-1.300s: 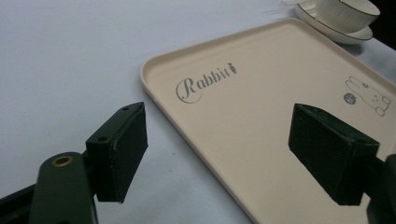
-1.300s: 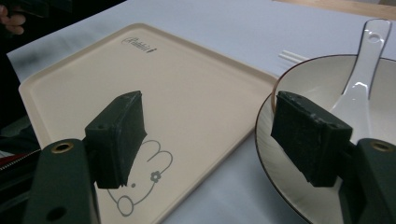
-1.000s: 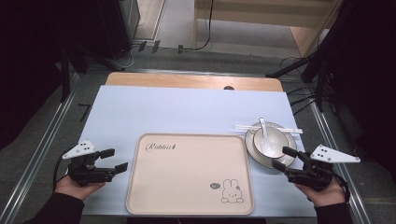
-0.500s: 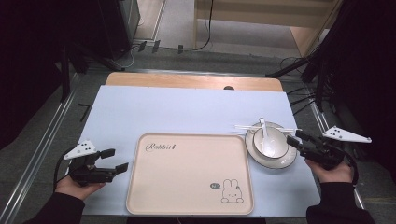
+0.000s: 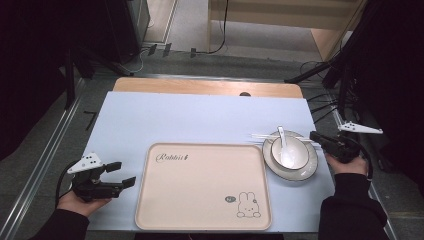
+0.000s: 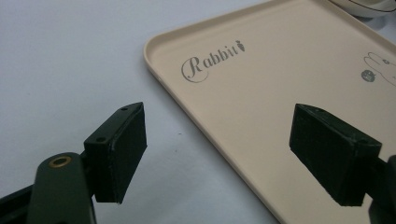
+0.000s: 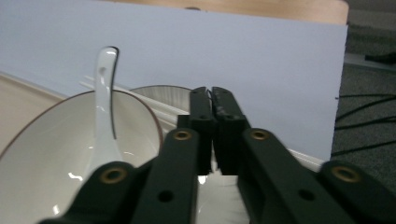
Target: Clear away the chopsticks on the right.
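A white bowl (image 5: pixel 295 159) (image 7: pixel 46 154) stands on a dark-rimmed plate (image 5: pixel 305 172) with a white spoon (image 5: pixel 283 145) (image 7: pixel 105 107) resting in it. White chopsticks (image 5: pixel 260 135) (image 7: pixel 163 112) lie across the plate behind the bowl. My right gripper (image 5: pixel 314 136) (image 7: pixel 212 93) has just been closing and is now shut, its tips over the plate's far right rim at the chopsticks' right ends. Whether it pinches them I cannot tell. My left gripper (image 5: pixel 120 172) (image 6: pixel 219 154) stands open and empty, just left of the beige rabbit tray (image 5: pixel 200 200) (image 6: pixel 261 93).
A pale blue mat (image 5: pixel 190 117) covers the table, with a wooden strip (image 5: pixel 205 87) along its far edge. Cables (image 5: pixel 320 107) run on the floor past the right edge. A metal rail (image 5: pixel 45 160) borders the left side.
My right gripper has moved away from me along the plate's right side to the chopsticks' end, and its jaws have gone from wide apart to together. The left gripper has stayed put.
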A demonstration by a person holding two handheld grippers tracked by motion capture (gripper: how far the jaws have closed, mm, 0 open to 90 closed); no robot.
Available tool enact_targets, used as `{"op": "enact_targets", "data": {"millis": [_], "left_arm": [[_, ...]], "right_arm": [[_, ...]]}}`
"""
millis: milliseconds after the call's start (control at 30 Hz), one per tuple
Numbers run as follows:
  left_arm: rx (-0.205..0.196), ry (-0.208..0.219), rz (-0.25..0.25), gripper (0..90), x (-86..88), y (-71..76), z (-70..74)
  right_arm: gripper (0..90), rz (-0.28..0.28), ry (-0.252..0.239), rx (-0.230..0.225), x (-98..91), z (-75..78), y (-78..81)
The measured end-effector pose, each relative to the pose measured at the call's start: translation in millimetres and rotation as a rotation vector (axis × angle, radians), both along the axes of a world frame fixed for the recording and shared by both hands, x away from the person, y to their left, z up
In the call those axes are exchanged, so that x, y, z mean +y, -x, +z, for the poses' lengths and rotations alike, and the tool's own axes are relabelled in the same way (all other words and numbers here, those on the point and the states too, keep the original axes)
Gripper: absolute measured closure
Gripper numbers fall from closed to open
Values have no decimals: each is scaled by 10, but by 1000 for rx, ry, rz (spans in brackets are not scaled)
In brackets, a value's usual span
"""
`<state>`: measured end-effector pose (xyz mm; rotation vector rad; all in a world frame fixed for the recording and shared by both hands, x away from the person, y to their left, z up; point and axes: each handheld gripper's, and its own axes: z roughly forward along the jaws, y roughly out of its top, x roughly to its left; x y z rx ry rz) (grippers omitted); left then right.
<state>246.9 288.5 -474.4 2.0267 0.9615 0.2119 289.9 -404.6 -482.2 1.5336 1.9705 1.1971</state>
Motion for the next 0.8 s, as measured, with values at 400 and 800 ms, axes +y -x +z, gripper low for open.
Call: {"op": "enact_targets", "data": {"millis": [400, 800], "left_arm": [[-8, -16, -4, 199, -7, 7, -19], [-5, -25, -21, 202, -33, -18, -34]], "right_arm": [[900, -10, 29, 39, 28, -303, -313], [900, 1, 52, 64, 22, -364, -343]]}}
